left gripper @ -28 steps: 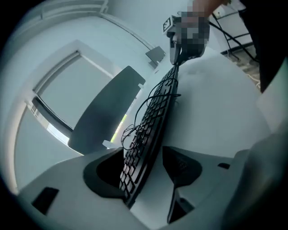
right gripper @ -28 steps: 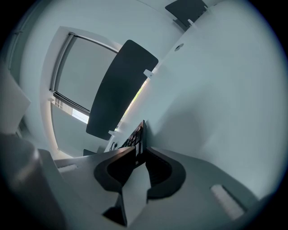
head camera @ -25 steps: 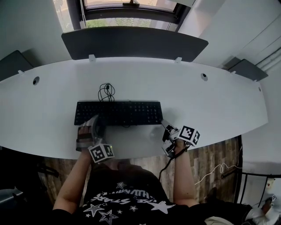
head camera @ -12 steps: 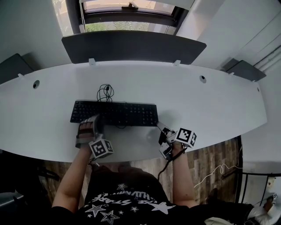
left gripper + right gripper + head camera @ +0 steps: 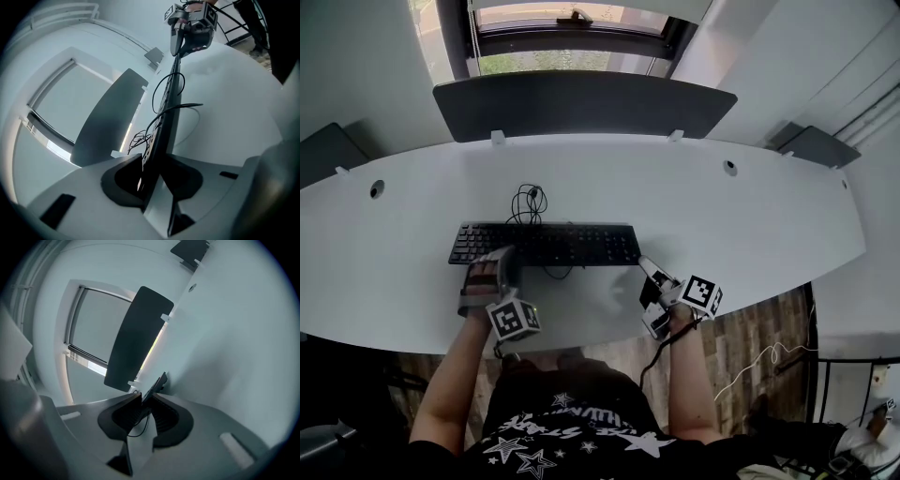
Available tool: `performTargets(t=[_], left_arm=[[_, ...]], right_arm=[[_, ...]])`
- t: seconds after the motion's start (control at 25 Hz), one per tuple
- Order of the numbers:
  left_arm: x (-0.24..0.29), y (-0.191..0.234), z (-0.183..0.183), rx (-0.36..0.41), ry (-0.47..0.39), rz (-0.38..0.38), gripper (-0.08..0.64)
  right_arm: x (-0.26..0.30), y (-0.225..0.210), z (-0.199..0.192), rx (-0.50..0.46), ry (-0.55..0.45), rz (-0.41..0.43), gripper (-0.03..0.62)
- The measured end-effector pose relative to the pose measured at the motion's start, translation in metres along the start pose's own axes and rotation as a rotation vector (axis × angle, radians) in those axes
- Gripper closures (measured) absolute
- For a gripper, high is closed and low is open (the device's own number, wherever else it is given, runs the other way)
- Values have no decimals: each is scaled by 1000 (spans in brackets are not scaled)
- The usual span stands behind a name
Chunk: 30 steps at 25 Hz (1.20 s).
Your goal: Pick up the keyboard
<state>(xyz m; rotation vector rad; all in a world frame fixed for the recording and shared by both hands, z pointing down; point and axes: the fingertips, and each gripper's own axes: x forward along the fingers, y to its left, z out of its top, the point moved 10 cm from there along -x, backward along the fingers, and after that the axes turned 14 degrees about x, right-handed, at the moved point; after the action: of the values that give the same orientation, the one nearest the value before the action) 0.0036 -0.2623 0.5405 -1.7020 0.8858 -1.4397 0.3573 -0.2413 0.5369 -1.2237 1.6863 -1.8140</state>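
The keyboard looks like matt black plastic. At its 12 o'clock, the thin cable has a dark, smooth sheath. The desk is a smooth white top with a soft satin sheen. At the desk's 12 o'clock edge, the panel is dark grey and matt; cloth or plastic cannot be told. At 5 o'clock, the floor shows brown wood-grain boards.

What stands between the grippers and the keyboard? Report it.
Nothing visible does. The keyboard sits between both pairs of jaws: the left gripper is closing on its left end, and the right gripper grips its right front corner. Its cable lies coiled behind it on the desk.
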Motion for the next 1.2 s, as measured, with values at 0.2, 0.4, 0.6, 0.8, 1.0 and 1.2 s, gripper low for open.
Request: performTargets(t=[0.2, 0.4, 0.6, 0.8, 1.0, 1.2], left_arm=[[-12, 14, -14, -11, -54, 12, 445], [-28, 21, -24, -18, -98, 28, 446], [-41, 26, -49, -53, -111, 64, 454], [-53, 40, -66, -70, -132, 71, 465], [-72, 50, -81, -50, -151, 83, 465], [-103, 57, -98, -140, -206, 116, 465]], right_arm=[[-4, 15, -8, 14, -65, 164, 520], [-8, 37, -16, -40, -102, 299, 517], [-20, 55, -23, -59, -213, 449, 548], [-29, 51, -37, -34, -239, 455, 548], [-13, 55, -74, -75, -153, 399, 548], [4, 71, -121, -166, -124, 339, 569]])
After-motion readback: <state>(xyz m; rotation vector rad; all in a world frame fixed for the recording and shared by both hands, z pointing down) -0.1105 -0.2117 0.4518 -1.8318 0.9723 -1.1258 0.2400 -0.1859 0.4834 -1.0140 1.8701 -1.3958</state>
